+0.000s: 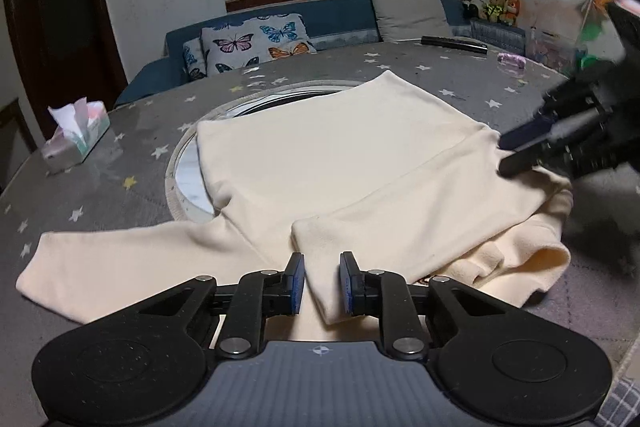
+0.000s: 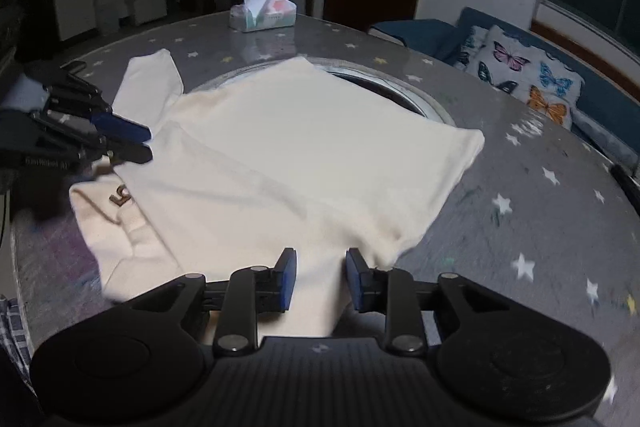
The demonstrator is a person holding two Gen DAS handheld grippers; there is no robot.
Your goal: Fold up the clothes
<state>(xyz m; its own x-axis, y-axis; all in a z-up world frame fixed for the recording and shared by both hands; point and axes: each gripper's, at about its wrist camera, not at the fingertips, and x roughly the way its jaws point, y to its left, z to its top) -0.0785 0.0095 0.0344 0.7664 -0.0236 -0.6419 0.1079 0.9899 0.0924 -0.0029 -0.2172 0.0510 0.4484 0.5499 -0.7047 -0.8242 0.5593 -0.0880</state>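
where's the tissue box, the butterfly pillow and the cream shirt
tissue box (image 1: 76,137): left wrist view, on the box's side wall.
butterfly pillow (image 1: 256,43): left wrist view, on the middle of its printed face.
cream shirt (image 1: 320,155): left wrist view, on the flat folded body panel.

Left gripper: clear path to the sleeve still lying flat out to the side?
Probably yes. The unfolded sleeve lies flat on the table, just left of the open left gripper, nothing on top. The right gripper works the far side.
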